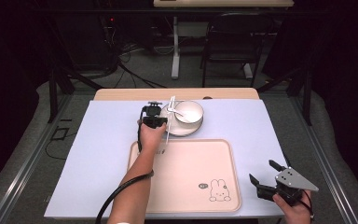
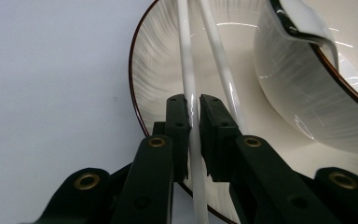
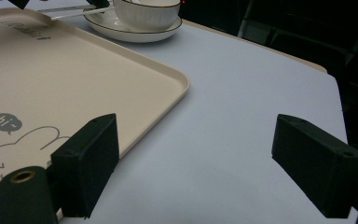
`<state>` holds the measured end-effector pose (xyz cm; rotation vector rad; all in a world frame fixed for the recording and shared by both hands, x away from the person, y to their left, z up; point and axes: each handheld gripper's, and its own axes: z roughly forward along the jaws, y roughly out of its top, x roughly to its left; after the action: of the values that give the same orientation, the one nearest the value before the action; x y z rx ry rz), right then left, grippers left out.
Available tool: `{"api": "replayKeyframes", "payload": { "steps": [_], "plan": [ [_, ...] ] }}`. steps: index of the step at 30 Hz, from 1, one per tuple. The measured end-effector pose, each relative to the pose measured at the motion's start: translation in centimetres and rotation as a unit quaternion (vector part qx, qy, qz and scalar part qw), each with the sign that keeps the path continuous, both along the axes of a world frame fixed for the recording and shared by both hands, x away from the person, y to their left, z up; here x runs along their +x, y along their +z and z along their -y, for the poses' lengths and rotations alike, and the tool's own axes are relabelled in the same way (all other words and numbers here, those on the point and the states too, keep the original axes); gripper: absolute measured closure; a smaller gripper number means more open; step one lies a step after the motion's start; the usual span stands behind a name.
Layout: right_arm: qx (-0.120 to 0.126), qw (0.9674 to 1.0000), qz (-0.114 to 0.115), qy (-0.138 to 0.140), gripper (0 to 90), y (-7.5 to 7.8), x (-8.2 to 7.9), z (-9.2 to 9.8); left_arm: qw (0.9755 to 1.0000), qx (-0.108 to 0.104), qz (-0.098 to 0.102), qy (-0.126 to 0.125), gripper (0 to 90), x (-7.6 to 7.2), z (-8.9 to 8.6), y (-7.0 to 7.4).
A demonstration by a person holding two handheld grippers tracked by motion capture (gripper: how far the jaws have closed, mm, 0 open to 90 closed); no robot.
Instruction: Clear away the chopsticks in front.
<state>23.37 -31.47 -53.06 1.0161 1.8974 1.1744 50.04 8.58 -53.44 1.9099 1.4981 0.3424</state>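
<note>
**Now gripping one chopstick at the plate**

Up at the far side of the worktop (image 1: 98, 154) we have our left gripper (image 2: 193, 116) clamped on one white chopstick (image 2: 189, 79), its pads pressed against it from both sides where it crosses the near rim of the plate (image 2: 149, 79). A second chopstick (image 2: 219, 60) lies just beside the first, outside the pads and slanting away across the plate. On that plate stands a white bowl (image 1: 189, 111), and a white spoon (image 2: 303, 21) rests over the bowl's edge. From the high view, the chopsticks run from the plate back towards the cream tray (image 1: 186, 186), which lies just in front of the plate and carries a rabbit drawing near its right corner. Our right gripper (image 1: 266, 173) sits well apart at the tray's right corner, its jaws spread wide with nothing between them.
</note>
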Motion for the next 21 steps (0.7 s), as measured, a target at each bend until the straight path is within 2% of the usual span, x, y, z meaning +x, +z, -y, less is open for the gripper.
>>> {"api": "replayKeyframes", "payload": {
  "steps": [4, 11, 21],
  "plan": [
    [0.0, 1.0, 0.0, 0.001, 14.4, 0.0, -0.02, -0.01, 1.0, 0.004, -0.005, 0.002, 83.2, 0.08, 0.04, -0.14],
    [0.0, 1.0, -0.001, 0.002, 14.4, -0.01, -0.02, 0.02, 0.9998, -0.01, -0.012, 0.015, 84.7, 0.24, -0.13, -0.17],
    [0.0, 1.0, -0.001, 0.003, 14.4, -0.01, 0.0, 0.01, 0.9994, -0.028, -0.005, 0.021, 85.1, 0.09, -0.66, 0.43]
  ]
}}
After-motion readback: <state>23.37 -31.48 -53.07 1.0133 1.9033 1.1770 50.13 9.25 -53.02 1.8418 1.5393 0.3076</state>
